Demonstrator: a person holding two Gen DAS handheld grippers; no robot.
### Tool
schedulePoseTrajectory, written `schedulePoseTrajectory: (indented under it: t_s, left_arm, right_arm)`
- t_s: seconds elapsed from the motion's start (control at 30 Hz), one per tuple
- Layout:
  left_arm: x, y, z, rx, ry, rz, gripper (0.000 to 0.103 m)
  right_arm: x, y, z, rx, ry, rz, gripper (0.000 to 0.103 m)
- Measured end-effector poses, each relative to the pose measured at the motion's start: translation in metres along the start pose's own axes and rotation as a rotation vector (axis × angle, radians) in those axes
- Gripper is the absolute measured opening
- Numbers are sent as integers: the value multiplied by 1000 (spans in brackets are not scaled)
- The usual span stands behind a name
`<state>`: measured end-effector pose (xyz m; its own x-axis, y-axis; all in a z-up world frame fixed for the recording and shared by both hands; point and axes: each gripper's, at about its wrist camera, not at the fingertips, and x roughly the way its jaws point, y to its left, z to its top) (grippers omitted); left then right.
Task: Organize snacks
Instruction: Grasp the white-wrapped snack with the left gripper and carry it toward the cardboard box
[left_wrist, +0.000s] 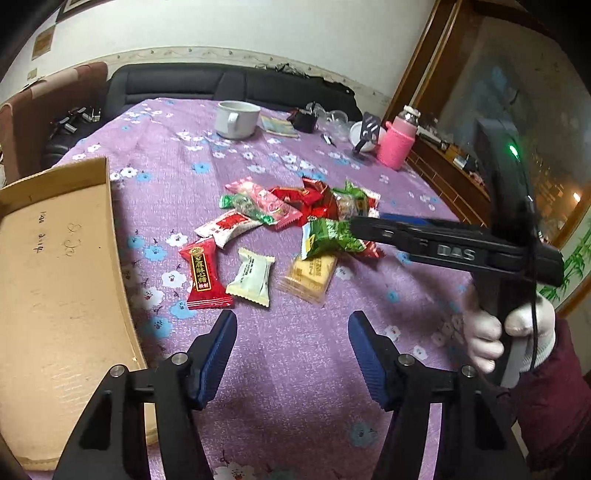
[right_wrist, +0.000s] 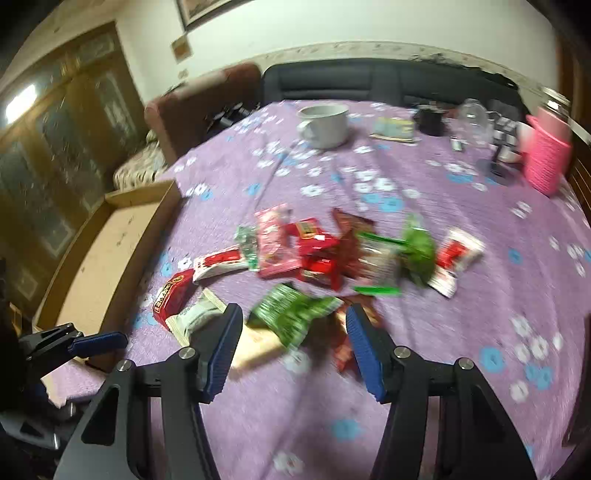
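Left wrist view: left tongs (left_wrist: 291, 328) spread, empty, above the counter (left_wrist: 295, 369); snacks (left_wrist: 288, 218) lie heaped beside a cardboard box (left_wrist: 55, 277). Right wrist view, blurred: right tongs (right_wrist: 293, 325) spread around a green packet (right_wrist: 291, 314), pads not touching.

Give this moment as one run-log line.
left gripper: open, empty | right gripper: open, green packet between fingers | cardboard tray: no snacks

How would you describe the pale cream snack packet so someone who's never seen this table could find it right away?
Start at the cardboard tray on the purple flowered tablecloth and look toward the snack pile. At the pile's near edge, the cream packet lies between a red sweet and an orange biscuit pack. It alone is pale and nearly plain.
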<state>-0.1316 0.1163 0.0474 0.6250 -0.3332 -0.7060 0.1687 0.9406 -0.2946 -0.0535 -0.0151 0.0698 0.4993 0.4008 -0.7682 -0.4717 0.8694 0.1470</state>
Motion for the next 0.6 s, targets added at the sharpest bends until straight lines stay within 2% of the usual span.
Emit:
schedulePoseTrajectory:
  t_s: [0.1, 0.23, 0.33, 0.37, 0.4, 0.5, 0.53, 0.57, 0.6]
  left_arm:
    - [5, 4, 4, -1, 13, -2, 66]
    - [10, 4, 12, 34, 18, 7, 66]
    - [14, 1, 20, 62, 22, -5, 66]
    - [17, -1, 23, 78, 23, -9, 66]
    - [20, -3, 25, 93, 26, -9, 66]
    - [36, -6, 35, 121, 66, 32, 66]
    - [43, -6, 38, 124, 81, 36, 66]
    - [50, -6, 40, 128, 98, 38, 64]
    - [55, -5, 41, 132, 114, 44, 57]
  right_arm:
    - [22, 7, 3, -28, 40, -4, 58]
    - [30, 11, 4, -37, 40, -13, 57]
    - [32, 9, 4, -41, 45, -15, 52]
    - [33, 10, 4, -45, 46, -18, 46]
    - [31, 11, 4, -47, 45, -18, 44]
    - [25, 5, 3, -21, 29, -3, 41]
    - [23, 4, 2, -13, 19, 4, 37]
    - [18, 1, 3, -1, 4, 15, 22]
    - [14, -2, 4, 17, -1, 48, 11]
